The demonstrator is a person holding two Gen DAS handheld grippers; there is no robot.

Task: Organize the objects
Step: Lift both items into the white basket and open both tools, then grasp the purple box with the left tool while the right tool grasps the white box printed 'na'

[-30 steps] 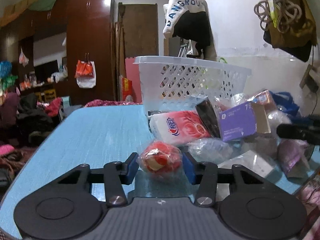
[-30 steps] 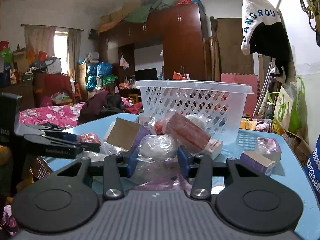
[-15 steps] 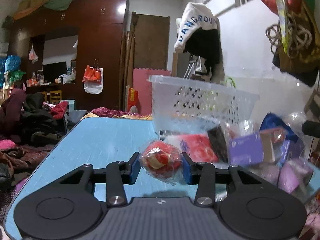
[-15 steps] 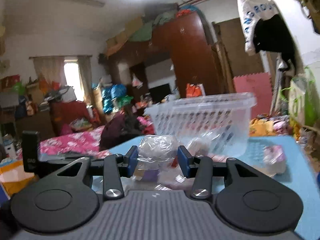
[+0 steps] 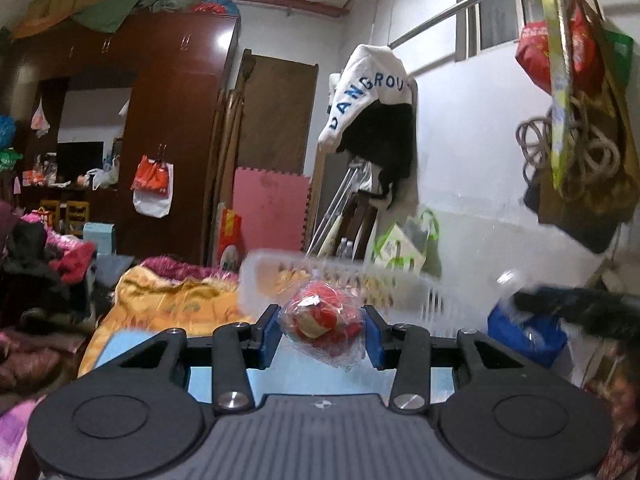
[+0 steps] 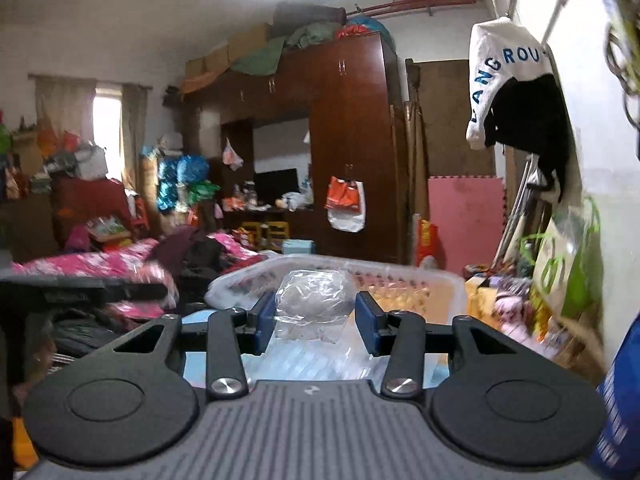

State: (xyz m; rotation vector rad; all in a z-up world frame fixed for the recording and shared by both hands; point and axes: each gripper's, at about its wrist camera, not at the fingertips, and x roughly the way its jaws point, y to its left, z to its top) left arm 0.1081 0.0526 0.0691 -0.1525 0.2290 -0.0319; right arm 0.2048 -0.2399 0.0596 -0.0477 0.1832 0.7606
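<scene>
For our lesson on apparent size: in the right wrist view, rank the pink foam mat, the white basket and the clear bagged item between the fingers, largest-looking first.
1. White basket, widest in the picture.
2. Pink foam mat.
3. Clear bagged item.
The bagged item sits nearest the camera, the mat farthest, so true sizes may differ.

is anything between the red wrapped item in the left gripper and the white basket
Nothing visible. The left gripper holds the red item in clear plastic wrap clear of the table, with the white lattice plastic basket directly behind it and no object between them.
</scene>
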